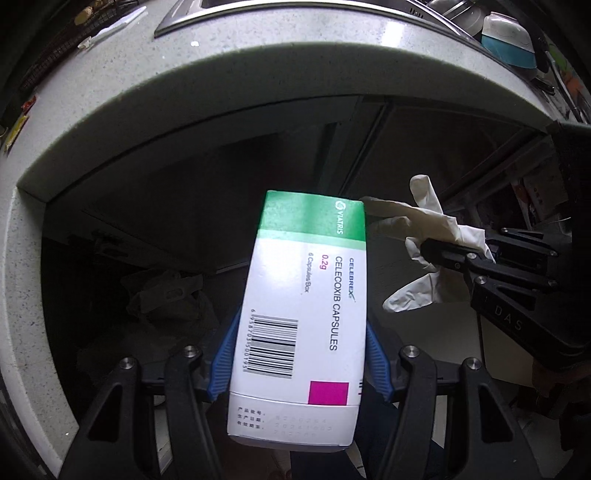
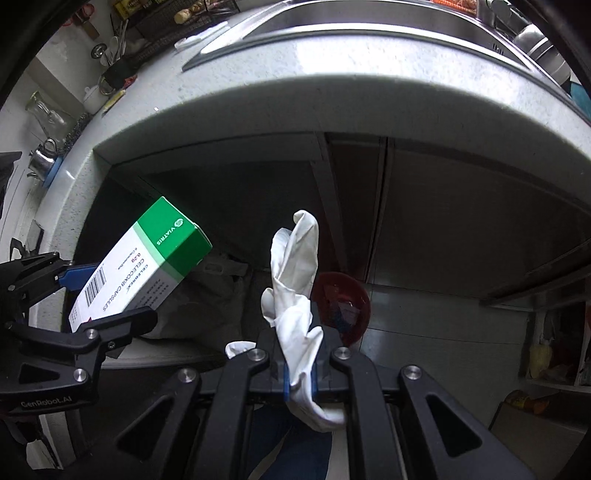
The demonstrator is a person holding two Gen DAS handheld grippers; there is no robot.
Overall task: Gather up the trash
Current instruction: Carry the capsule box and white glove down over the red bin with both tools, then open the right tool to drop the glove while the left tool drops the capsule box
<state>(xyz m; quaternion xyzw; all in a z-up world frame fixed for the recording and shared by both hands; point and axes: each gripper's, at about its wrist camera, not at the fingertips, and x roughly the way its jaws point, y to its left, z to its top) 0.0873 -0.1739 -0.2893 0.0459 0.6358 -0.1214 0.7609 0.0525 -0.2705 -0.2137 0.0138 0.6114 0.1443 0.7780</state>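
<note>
A white and green medicine box [image 1: 306,317] is clamped between the blue pads of my left gripper [image 1: 299,354], which is shut on its two long sides. The same box [image 2: 147,266] shows at the left of the right wrist view, tilted, with the left gripper [image 2: 107,299] around it. My right gripper [image 2: 300,369] is shut on a crumpled white glove [image 2: 295,280] that sticks up past its fingers. That glove [image 1: 424,236] and the right gripper [image 1: 458,254] appear at the right of the left wrist view. Both grippers point down, in front of the counter's edge.
A speckled grey counter [image 1: 122,92] with a steel sink [image 2: 369,22] curves across the top. Below lie dark cabinet doors [image 2: 443,206], a dark bag [image 1: 166,291] on the floor and a red basin [image 2: 343,306]. Shelves [image 2: 554,347] stand at the right; kitchen utensils [image 2: 48,155] at the left.
</note>
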